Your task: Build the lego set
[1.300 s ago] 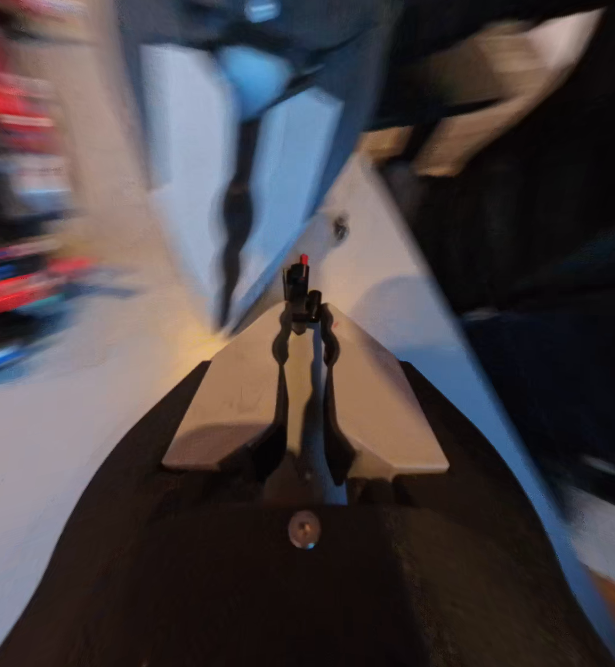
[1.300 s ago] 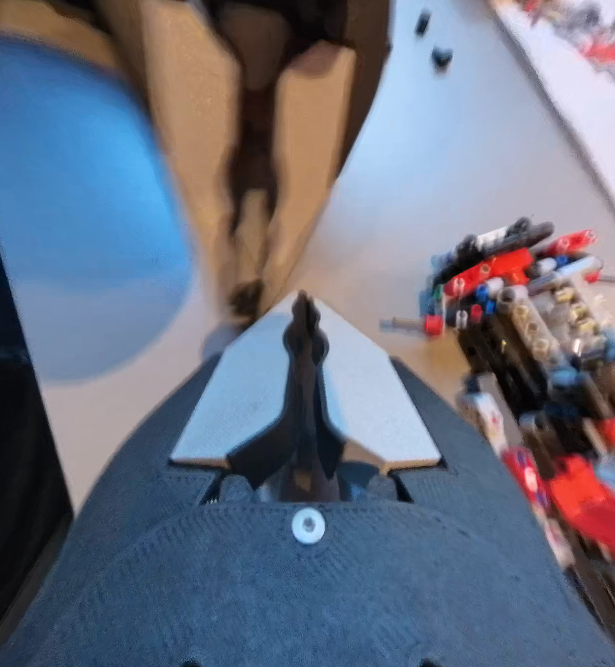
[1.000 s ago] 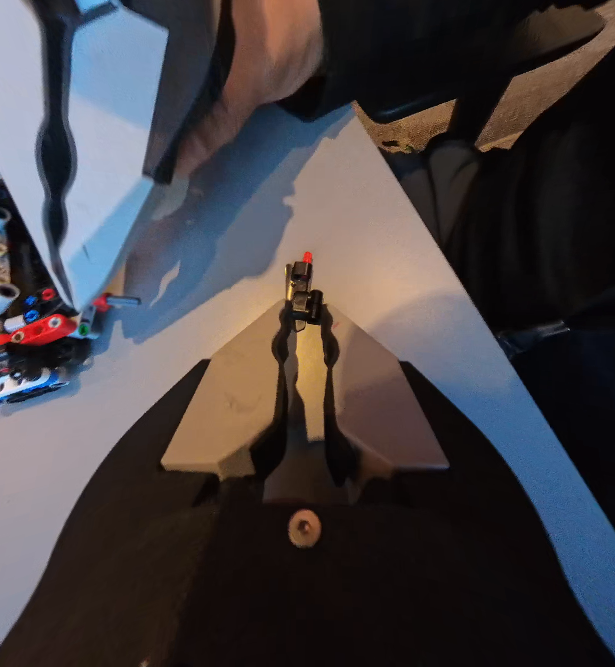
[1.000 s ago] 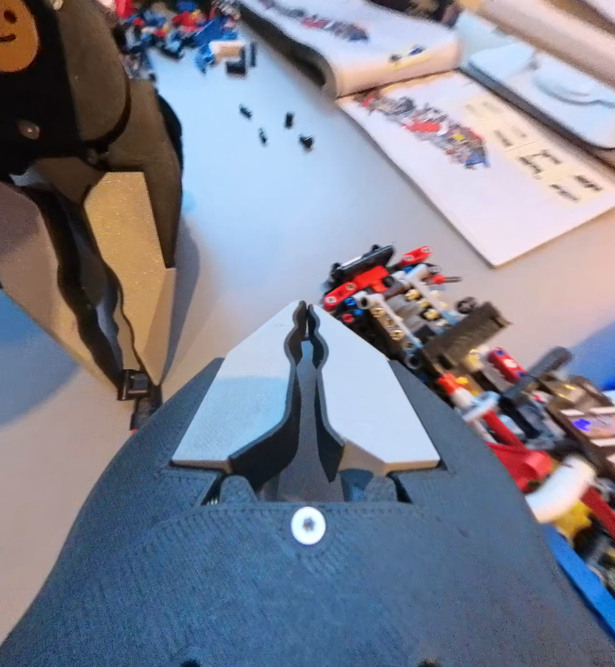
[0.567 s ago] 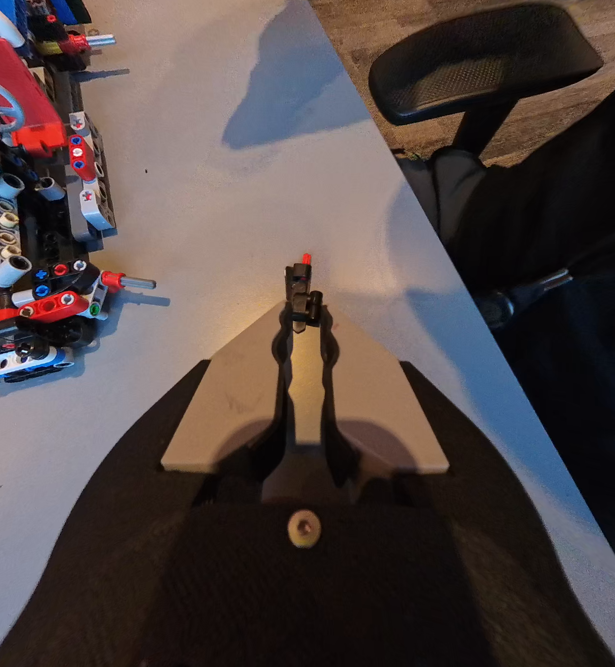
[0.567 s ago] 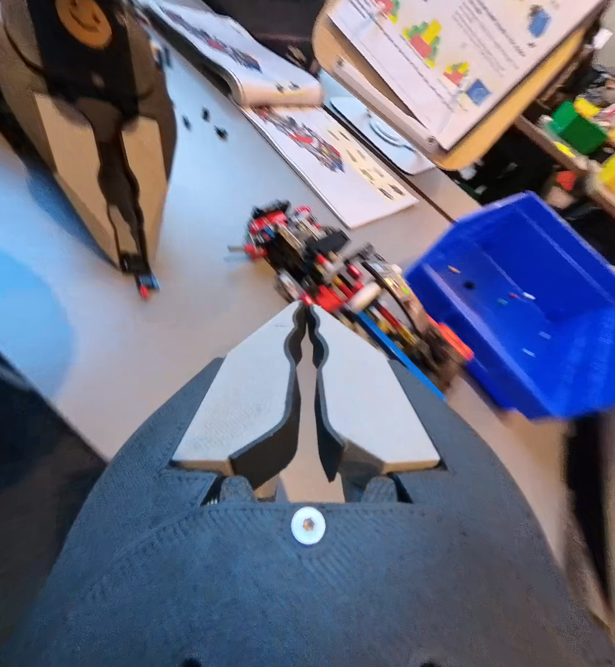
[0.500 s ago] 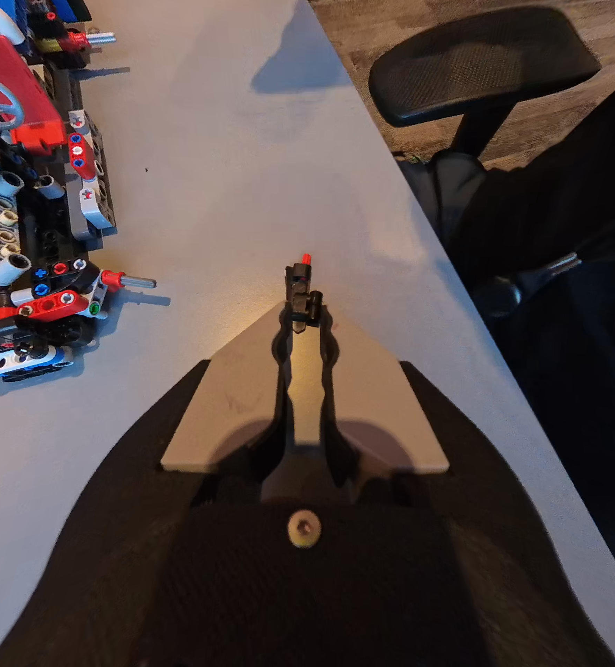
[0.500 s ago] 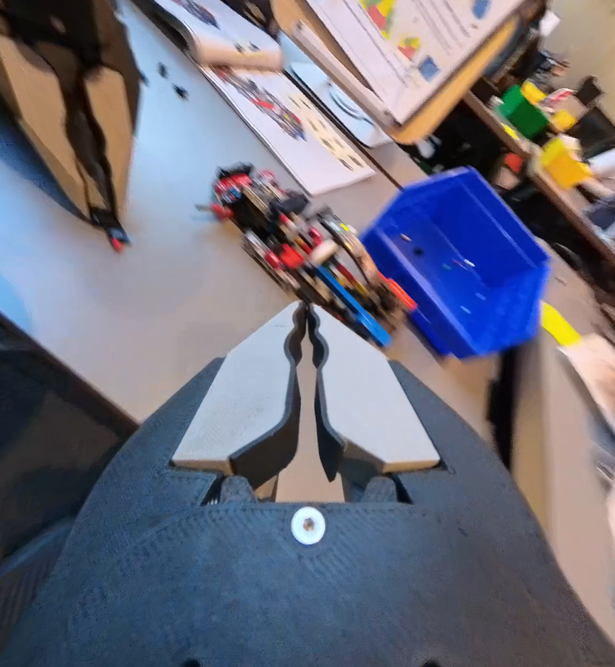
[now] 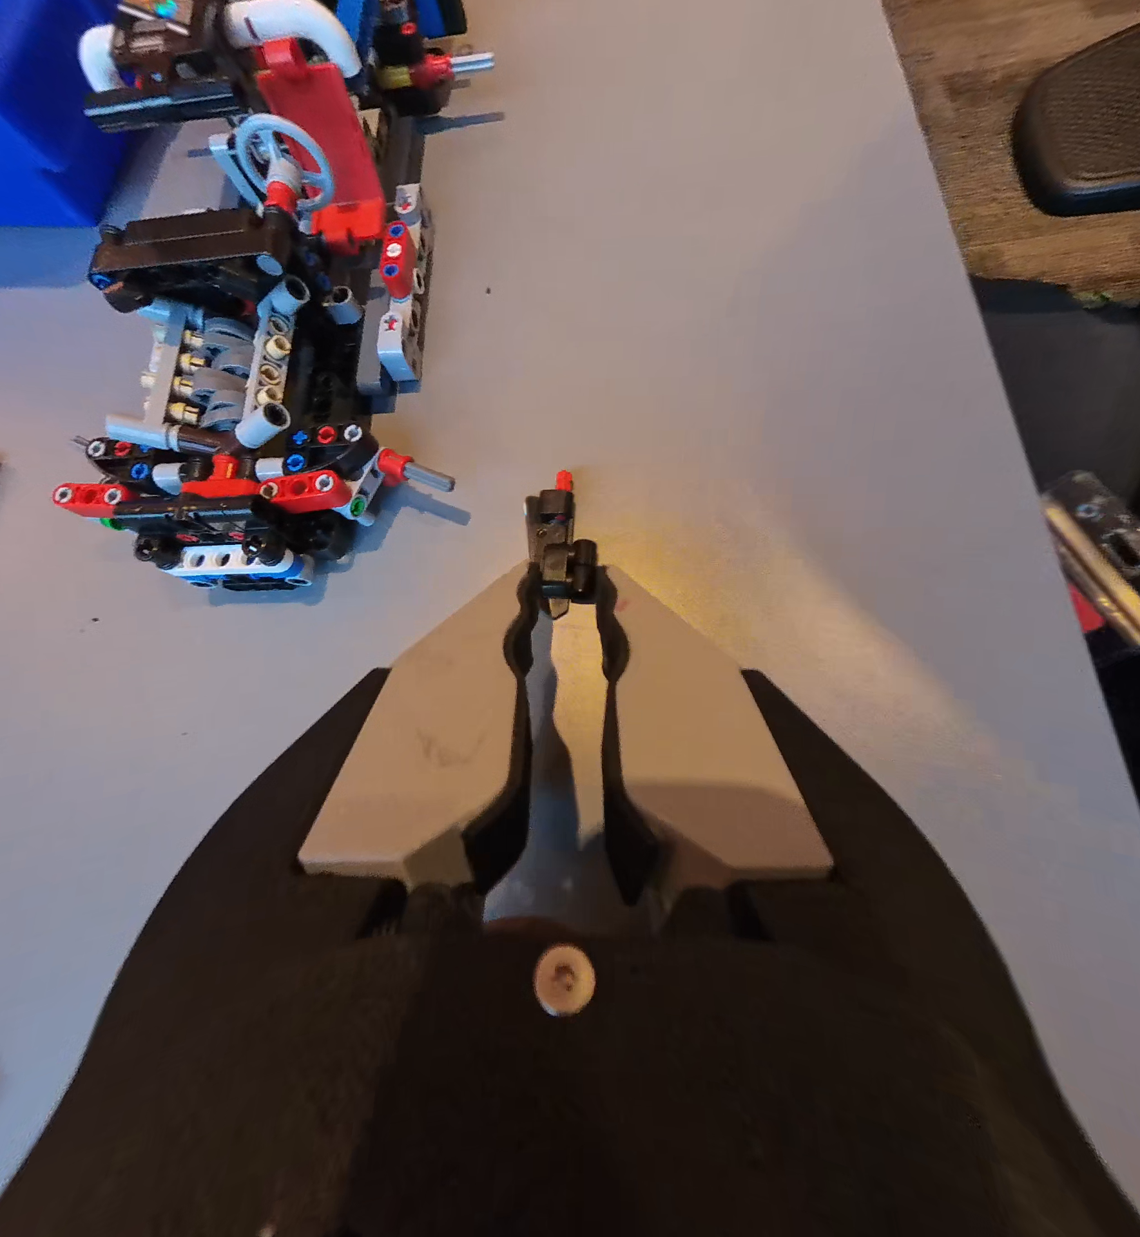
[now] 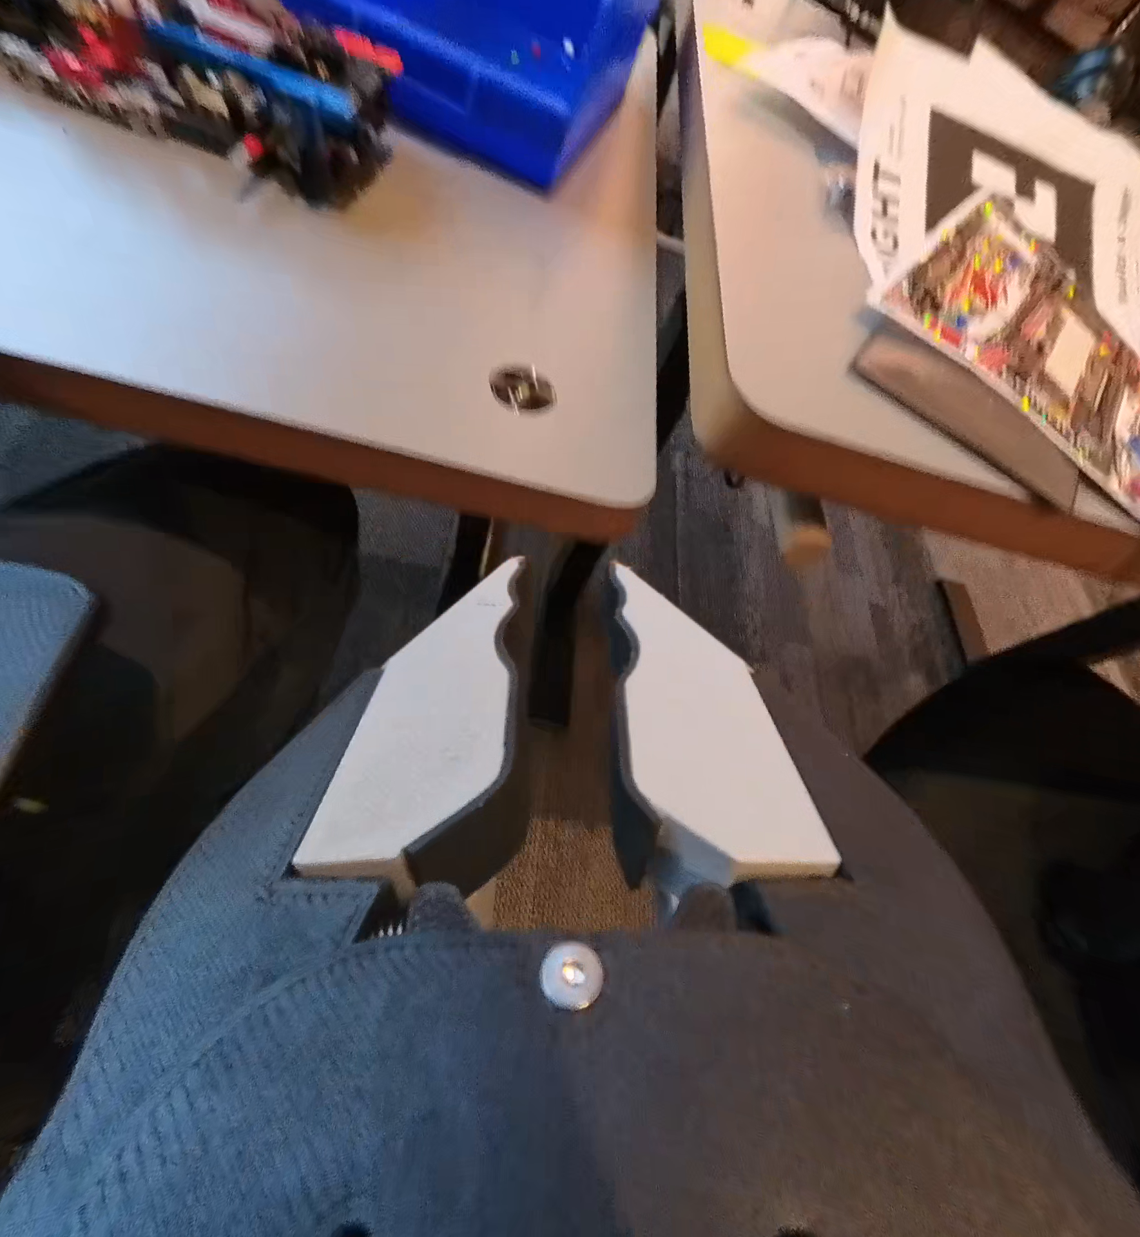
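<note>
My left gripper [image 9: 561, 581] is shut on a small black lego piece [image 9: 555, 535] with a red pin tip, held just above the grey table [image 9: 721, 335]. The partly built lego vehicle [image 9: 252, 335], black, red, grey and blue, lies on the table to the upper left of the piece, a short way off. My right gripper [image 10: 565, 572] is open and empty. It hangs off the table's near edge, over the floor. The vehicle also shows blurred at the top left of the right wrist view [image 10: 185, 80].
A blue bin [image 10: 507, 73] stands behind the vehicle; it also shows in the left wrist view [image 9: 11, 114]. A second table [image 10: 788, 301] to the right carries an instruction booklet [image 10: 1036, 321]. A black chair armrest [image 9: 1102, 114] lies beyond the table's right edge. The table edge [image 10: 326, 428] has a metal fitting [image 10: 521, 388]. About 45 cm separates my left fingertips from my right.
My right gripper has swung away from the vehicle, off the table edge, and opened. My left gripper has kept its hold on the black piece and shifted so more of the vehicle shows.
</note>
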The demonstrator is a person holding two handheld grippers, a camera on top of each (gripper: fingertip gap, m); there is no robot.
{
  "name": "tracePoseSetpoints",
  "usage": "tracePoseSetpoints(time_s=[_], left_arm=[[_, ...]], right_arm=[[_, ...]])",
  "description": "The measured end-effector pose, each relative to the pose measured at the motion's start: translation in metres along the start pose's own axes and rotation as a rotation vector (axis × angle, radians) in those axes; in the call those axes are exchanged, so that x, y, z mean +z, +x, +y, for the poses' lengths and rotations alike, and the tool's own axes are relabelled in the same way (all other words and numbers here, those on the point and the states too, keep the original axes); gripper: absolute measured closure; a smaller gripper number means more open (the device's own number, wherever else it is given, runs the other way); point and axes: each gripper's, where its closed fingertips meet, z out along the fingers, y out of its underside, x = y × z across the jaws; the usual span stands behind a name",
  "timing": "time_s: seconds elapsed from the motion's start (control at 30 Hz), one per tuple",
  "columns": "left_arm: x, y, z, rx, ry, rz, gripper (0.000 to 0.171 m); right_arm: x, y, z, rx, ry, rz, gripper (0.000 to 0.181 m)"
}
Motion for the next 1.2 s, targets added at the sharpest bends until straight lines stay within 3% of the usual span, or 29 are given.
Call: tracePoseSetpoints(time_s=[0.17, 0.27, 0.4, 0.53, 0.63, 0.7, 0.8, 0.93, 1.2], left_arm=[[0.001, -0.011, 0.000, -0.032, -0.009, -0.082, 0.159], [0.003, -0.017, 0.000, -0.078, -0.013, -0.099, 0.159], [0.005, -0.020, -0.001, -0.130, -0.016, -0.116, 0.159], [0.008, -0.028, -0.003, -0.166, -0.024, -0.174, 0.159], [0.009, -0.037, -0.003, -0.199, -0.037, -0.253, 0.159], [0.010, -0.042, -0.003, -0.222, -0.046, -0.303, 0.159], [0.012, -0.046, -0.004, -0.258, -0.056, -0.356, 0.159], [0.013, -0.050, -0.005, -0.287, -0.066, -0.405, 0.159], [0.012, -0.056, -0.003, -0.318, -0.075, -0.451, 0.159]], right_arm=[[-0.020, 0.027, 0.085, 0.069, -0.051, 0.066, 0.164], [-0.018, 0.037, 0.162, 0.189, -0.080, 0.071, 0.162], [0.005, 0.004, 0.319, 0.522, -0.225, 0.040, 0.155], [0.035, -0.055, 0.506, 0.844, -0.469, 0.061, 0.150], [0.048, -0.097, 0.632, 0.898, -0.728, 0.085, 0.148], [0.052, -0.122, 0.692, 0.908, -0.883, 0.083, 0.149], [0.065, -0.148, 0.739, 0.947, -0.994, 0.080, 0.151], [0.085, -0.164, 0.752, 0.928, -0.962, 0.075, 0.153], [0.091, -0.174, 0.781, 0.901, -0.995, 0.106, 0.160]])
